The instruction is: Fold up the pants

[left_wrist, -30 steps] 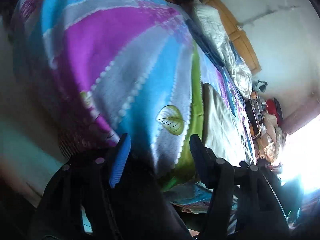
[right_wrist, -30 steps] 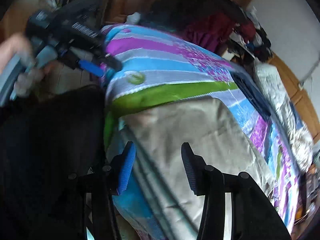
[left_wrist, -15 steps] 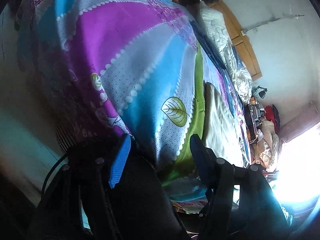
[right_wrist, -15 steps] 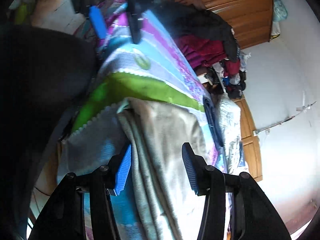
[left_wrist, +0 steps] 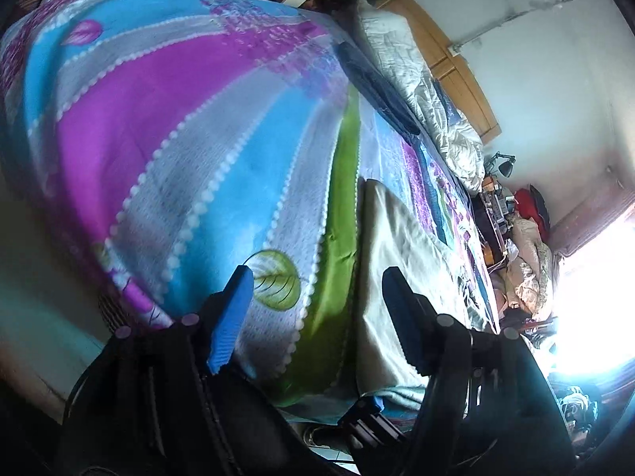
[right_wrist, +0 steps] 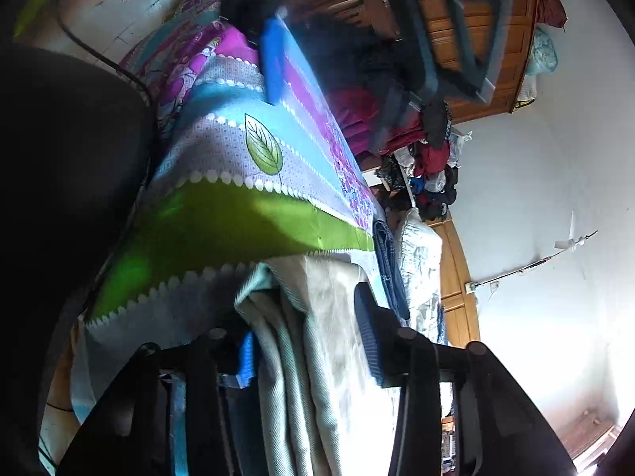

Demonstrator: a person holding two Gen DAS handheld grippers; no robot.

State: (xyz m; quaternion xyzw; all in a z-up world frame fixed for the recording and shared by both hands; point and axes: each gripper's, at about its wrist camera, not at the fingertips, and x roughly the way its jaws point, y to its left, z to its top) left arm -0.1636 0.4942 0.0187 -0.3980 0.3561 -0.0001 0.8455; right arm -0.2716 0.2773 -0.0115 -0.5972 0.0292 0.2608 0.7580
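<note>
While both claws hang off the bed's near edge, the pants (right_wrist: 317,337) lie closer to the right claw (right_wrist: 305,341): their pale beige, ribbed cloth droops between its 2 spread fingers, not yet pinched as far as I can tell. Their long axis runs away from that claw along the bed. Off to their side, the left claw (left_wrist: 313,309) (fingers apart, holding nothing) hovers over the bedspread (left_wrist: 190,127), a soft, striped, leaf-printed sheet.

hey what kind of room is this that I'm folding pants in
Most likely a lived-in bedroom: a bed under a striped leaf-print bedspread, a rumpled quilt by the wooden headboard, and a wooden wardrobe beside heaped clothes.
</note>
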